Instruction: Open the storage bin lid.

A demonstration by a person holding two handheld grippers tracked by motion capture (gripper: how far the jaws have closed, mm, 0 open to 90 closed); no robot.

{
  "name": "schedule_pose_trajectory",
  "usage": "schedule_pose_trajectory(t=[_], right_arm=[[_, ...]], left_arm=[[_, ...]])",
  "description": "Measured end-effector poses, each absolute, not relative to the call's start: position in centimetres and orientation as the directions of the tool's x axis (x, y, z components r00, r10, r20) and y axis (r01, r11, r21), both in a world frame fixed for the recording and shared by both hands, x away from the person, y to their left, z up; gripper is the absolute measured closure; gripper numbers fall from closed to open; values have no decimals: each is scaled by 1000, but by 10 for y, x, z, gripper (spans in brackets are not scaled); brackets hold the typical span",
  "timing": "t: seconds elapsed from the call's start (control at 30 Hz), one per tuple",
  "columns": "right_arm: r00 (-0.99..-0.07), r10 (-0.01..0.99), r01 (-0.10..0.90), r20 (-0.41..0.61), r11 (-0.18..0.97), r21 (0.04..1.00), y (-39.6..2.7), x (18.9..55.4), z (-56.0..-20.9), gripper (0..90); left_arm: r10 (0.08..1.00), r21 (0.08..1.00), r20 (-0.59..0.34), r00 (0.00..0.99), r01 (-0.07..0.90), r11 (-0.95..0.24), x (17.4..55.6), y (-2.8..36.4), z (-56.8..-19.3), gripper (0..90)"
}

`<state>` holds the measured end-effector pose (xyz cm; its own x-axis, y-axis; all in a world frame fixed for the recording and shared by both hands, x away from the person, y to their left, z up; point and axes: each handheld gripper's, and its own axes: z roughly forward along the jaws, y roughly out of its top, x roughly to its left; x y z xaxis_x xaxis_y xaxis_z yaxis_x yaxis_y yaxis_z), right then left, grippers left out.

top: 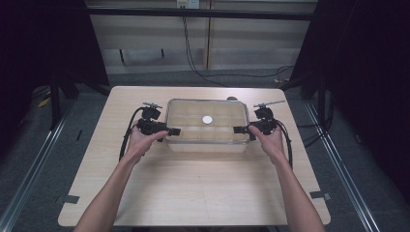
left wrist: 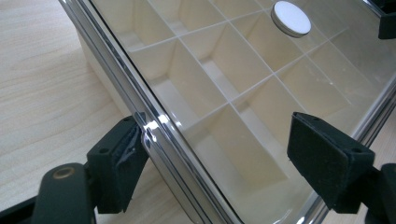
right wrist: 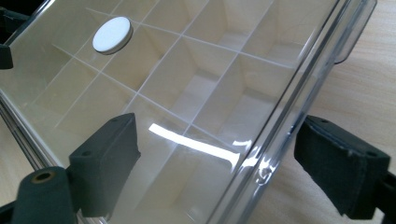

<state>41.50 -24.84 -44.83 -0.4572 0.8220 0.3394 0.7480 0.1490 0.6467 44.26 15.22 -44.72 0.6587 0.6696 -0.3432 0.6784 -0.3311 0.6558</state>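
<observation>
A cream box (top: 208, 146) split into several compartments stands mid-table under a clear lid (top: 188, 121) with a white round knob (top: 207, 120) at its centre. My left gripper (top: 174, 131) reaches in at the lid's left edge, my right gripper (top: 238, 129) at its right edge. In the left gripper view the left gripper (left wrist: 215, 126) straddles the shiny rim (left wrist: 163, 140): one pad touches the rim from outside, the other hovers over the lid. In the right gripper view the right gripper (right wrist: 217, 123) also straddles the rim (right wrist: 280, 121), with both pads apart from it.
The box sits on a light wooden table (top: 193, 188), with bare wood in front and at both sides. A clear tab (right wrist: 355, 32) juts from the lid's edge. Cables trail from both grippers. Beyond the table's far edge, dark floor and black cables lie by a wall.
</observation>
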Motion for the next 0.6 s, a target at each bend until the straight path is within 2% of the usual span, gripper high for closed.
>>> schedule_pose_trajectory(t=[0.2, 0.3, 0.6], right_arm=[[-449, 824, 749, 347, 135, 649, -248, 416, -450, 138], [-439, 851, 729, 289, 148, 669, -243, 414, -446, 160], [-419, 855, 730, 307, 116, 674, -245, 412, -447, 197]], left_arm=[[669, 651, -352, 655, 685, -328, 442, 154, -446, 239], [672, 654, -343, 656, 681, -330, 440, 156, -446, 267], [681, 668, -321, 658, 667, -329, 436, 159, -443, 294]])
